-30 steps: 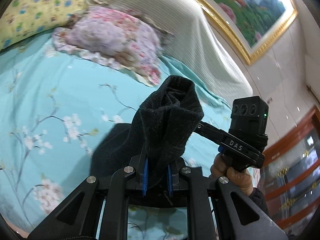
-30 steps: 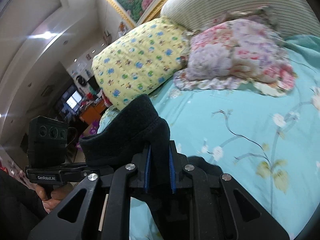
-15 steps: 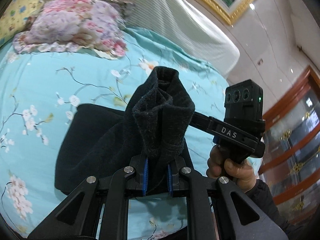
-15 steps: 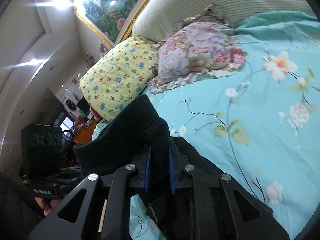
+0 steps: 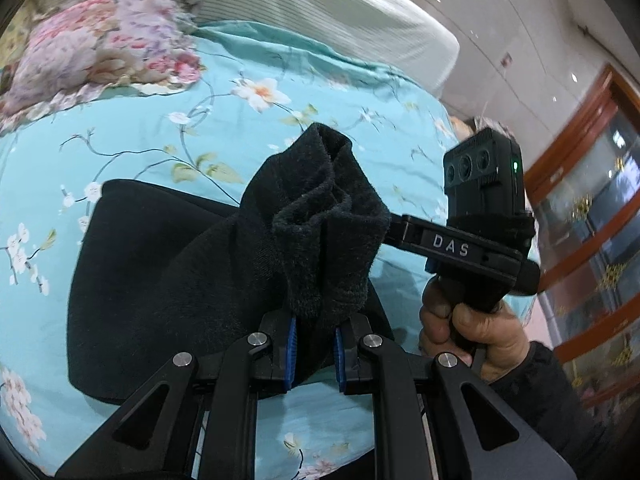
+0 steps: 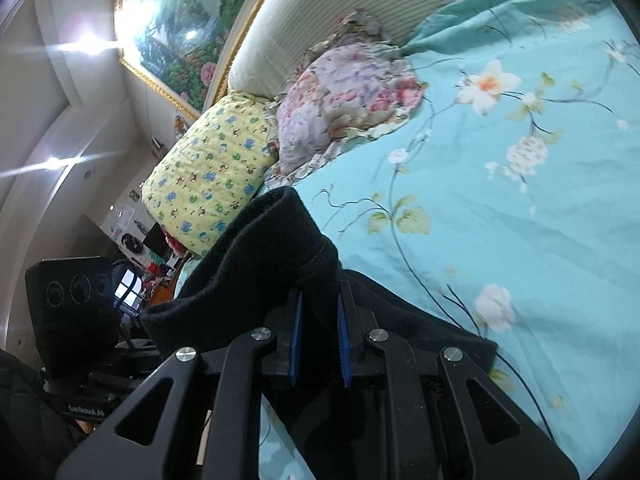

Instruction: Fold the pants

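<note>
The black fleece pants [image 5: 168,280] lie partly on the turquoise flowered bedspread [image 5: 160,128], with one end lifted. My left gripper [image 5: 314,336] is shut on a bunched fold of the pants that stands up between its blue pads. My right gripper [image 6: 318,332] is shut on another thick fold of the pants [image 6: 260,264]; more black cloth trails to its right over the bed. In the left wrist view the right gripper's body [image 5: 472,240] and the hand holding it show close to the right of the cloth.
A pink flowered pillow [image 5: 100,44] and a yellow patterned pillow [image 6: 212,176] lie at the head of the bed by the striped headboard [image 6: 380,4]. A wooden glass cabinet [image 5: 592,216] stands beyond the bed's right side.
Both grippers have moved down and along the bed with the pants held. More of the black cloth now rests on the bedspread, and the pillows have shifted farther off in both views.
</note>
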Demonstrator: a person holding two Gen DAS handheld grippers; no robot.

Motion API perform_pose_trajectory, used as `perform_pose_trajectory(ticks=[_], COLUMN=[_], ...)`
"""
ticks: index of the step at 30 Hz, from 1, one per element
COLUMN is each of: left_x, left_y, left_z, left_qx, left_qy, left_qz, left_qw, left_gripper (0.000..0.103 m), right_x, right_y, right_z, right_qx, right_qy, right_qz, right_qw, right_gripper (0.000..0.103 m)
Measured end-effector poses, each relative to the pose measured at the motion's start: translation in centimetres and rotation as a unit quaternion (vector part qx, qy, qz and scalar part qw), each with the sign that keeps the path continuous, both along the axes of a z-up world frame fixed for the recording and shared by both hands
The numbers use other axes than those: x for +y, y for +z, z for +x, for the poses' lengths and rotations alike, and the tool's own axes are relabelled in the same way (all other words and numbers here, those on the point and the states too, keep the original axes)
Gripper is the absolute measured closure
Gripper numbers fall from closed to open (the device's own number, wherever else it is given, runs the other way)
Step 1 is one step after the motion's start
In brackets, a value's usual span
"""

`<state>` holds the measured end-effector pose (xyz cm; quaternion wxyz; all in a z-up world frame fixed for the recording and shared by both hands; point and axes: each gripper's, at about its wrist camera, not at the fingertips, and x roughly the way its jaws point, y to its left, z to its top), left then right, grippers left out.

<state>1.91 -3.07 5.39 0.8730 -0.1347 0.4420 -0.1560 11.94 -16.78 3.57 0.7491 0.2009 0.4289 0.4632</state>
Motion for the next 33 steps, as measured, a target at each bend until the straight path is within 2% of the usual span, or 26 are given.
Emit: perform_pose_trajectory(ticks=[6,8,14,15,16,17,19,22,26,29,33], left_x=[-1.3,-1.6,-1.8,-1.8,-1.9,-2.0,-2.1,-2.0,-1.2,0.0,1.9], left_y=[-1.8,-2.3,-2.6,-2.6,-2.5,-2.4,-2.1,-1.9,-1.5,-1.1,-0.9], left_z=[0.5,0.9,0.7,0.7,0.6,0.5,0.2,0.0,-0.5,-0.9,-1.1], left_qx=[0.018,0.021,0.01,0.008,0.007,0.005,-0.001,-0.005,-0.005,-0.01,-0.01], left_qy=[-0.022,-0.032,-0.049,-0.055,-0.06,-0.07,-0.078,-0.078,-0.072,-0.059,-0.035], left_qz=[0.01,0.009,0.003,0.0,-0.005,-0.016,-0.024,-0.018,-0.03,-0.031,-0.04], left_qw=[0.9996,0.9992,0.9987,0.9984,0.9981,0.9974,0.9967,0.9968,0.9969,0.9977,0.9986], left_gripper=[0.088,0.085,0.068,0.06,0.049,0.045,0.041,0.038,0.038,0.036,0.035], right_x=[-1.2,-1.7,-3.3,-3.7,-4.1,-4.4,-5.1,-6.2,-6.6,-6.3,-5.4], right_y=[-0.9,-1.2,-1.2,-1.1,-1.0,-0.9,-0.8,-0.1,1.0,1.8,2.3], right_z=[-0.4,-0.5,-1.2,-1.3,-1.3,-1.4,-1.6,-2.3,-3.2,-3.7,-4.4], right_qx=[0.005,0.007,0.007,0.008,0.009,0.012,0.016,0.007,0.001,-0.003,-0.006], right_qy=[-0.012,-0.019,-0.057,-0.065,-0.074,-0.082,-0.098,-0.111,-0.125,-0.129,-0.141], right_qz=[-0.013,-0.019,-0.041,-0.043,-0.048,-0.054,-0.06,-0.044,-0.035,-0.04,-0.072], right_qw=[1.0,1.0,0.998,0.997,0.996,0.995,0.993,0.993,0.992,0.991,0.987], right_gripper=[0.087,0.087,0.087,0.085,0.076,0.056,0.031,0.029,0.025,0.02,0.016])
